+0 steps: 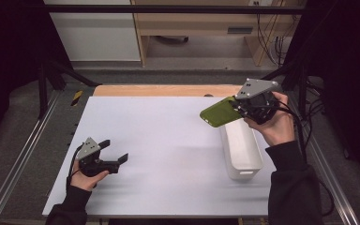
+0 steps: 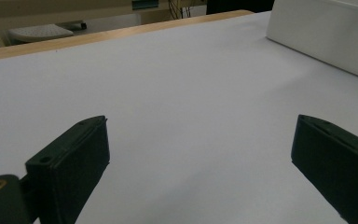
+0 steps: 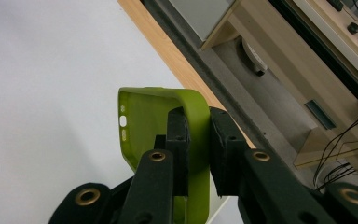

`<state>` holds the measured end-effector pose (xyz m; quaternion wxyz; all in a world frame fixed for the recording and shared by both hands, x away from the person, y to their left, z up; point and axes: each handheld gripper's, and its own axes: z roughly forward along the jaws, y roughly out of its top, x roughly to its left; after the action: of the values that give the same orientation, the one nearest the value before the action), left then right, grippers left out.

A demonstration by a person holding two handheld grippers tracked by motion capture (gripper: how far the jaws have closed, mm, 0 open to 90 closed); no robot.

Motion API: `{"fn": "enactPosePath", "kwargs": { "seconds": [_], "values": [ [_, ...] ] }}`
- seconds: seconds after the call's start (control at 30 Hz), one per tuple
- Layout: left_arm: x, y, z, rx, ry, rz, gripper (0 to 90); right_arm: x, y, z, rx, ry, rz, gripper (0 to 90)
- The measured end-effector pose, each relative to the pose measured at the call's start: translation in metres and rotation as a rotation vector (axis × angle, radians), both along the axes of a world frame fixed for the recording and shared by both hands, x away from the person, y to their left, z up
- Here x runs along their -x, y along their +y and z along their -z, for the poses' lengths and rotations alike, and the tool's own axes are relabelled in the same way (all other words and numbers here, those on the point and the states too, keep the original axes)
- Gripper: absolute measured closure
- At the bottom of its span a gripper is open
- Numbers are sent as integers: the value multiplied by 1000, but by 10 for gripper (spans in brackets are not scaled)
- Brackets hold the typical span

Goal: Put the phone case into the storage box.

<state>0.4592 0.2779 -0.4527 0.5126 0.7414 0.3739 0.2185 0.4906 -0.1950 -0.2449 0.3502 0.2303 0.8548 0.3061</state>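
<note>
A green phone case (image 1: 220, 112) hangs in the air above the far end of a white rectangular bin (image 1: 242, 147), held by my right gripper (image 1: 240, 107). In the right gripper view the two black jaws pinch one side wall of the green case (image 3: 142, 119), one pad inside it and one outside. My left gripper (image 1: 114, 151) rests low over the white table sheet (image 1: 168, 140) at the near left. Its jaws stand wide apart with nothing between them, as the left gripper view shows (image 2: 200, 154).
The white bin stands lengthwise at the right side of the sheet; its wall (image 2: 326, 32) appears at the upper right in the left gripper view. Metal rails run along both table sides. A wooden strip (image 1: 164, 90) edges the far side, with cabinets and cables beyond.
</note>
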Motion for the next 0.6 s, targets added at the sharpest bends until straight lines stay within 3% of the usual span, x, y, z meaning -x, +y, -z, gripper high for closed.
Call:
{"fn": "enactPosePath", "kwargs": {
  "seconds": [0.6],
  "values": [
    [0, 1, 0, -3, -8, 2, 39, -13, -8, -11, 66, -30, 48, 793]
  ]
}}
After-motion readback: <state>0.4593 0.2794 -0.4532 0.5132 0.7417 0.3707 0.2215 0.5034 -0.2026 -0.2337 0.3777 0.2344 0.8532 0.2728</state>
